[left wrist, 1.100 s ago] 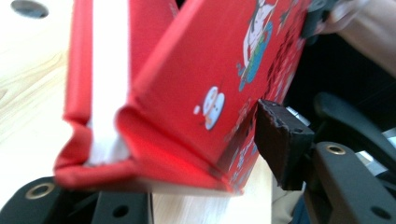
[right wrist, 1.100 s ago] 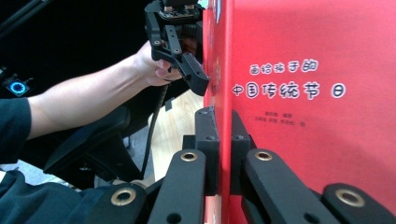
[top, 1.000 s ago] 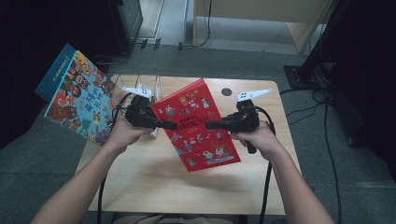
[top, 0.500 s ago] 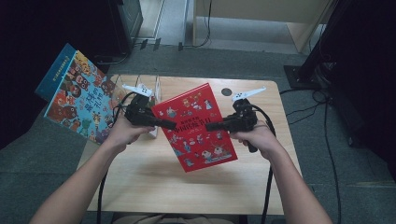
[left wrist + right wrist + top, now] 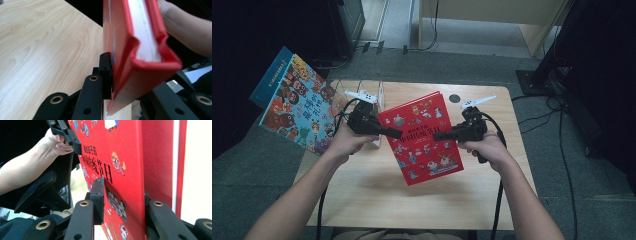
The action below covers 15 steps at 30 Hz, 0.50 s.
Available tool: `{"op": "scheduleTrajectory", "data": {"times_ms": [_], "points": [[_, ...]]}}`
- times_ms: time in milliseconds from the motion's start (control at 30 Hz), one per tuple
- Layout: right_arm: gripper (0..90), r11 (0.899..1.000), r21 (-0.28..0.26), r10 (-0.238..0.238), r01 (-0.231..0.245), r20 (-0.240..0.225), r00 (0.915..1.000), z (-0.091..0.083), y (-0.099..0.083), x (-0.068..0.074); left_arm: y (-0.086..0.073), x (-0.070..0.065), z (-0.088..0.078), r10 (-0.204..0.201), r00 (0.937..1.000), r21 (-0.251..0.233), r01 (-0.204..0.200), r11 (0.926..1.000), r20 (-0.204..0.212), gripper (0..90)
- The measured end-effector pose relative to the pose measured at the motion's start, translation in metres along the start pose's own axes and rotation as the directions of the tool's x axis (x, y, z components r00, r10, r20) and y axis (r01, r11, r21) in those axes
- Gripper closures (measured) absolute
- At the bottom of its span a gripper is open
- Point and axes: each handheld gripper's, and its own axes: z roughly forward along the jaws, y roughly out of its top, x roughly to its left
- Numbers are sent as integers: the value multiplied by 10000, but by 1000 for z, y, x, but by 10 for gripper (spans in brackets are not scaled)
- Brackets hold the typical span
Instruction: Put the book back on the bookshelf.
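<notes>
Where both arms meet, red book [image 5: 422, 137] between left tool's [image 5: 399, 134] clamped, right tool's [image 5: 437, 135] loosening pads.

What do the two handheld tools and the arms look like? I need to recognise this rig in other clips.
Both tools, left tool and right tool, are black, with long jaws bearing brass-ringed bolt holes. Each carries a white plate with dark dots on top and trails a black cable. The forearms are bare; no sleeves show.

Red book's [image 5: 140, 50] near corner blurred
</notes>
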Motion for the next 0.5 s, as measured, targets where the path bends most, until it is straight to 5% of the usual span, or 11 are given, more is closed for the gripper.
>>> {"op": "scheduleTrajectory", "data": {"times_ms": [200, 400, 500], "points": [[691, 9980, -94, 623, -627, -367, 9974, -4, -1, -6, -2, 0, -4, 75, 10000, -201, -76, 9998, -31, 790], [710, 9997, -157, 163, -165, -102, 9998, -4, -3, -4, 0, -3, -3, 190, 9996, 106, -188, 9998, -219, 777], [758, 9974, 71, -721, 722, -202, 9972, 1, -4, 2, 1, -4, -2, 233, 9992, 133, -229, 9996, -316, 748]]}}
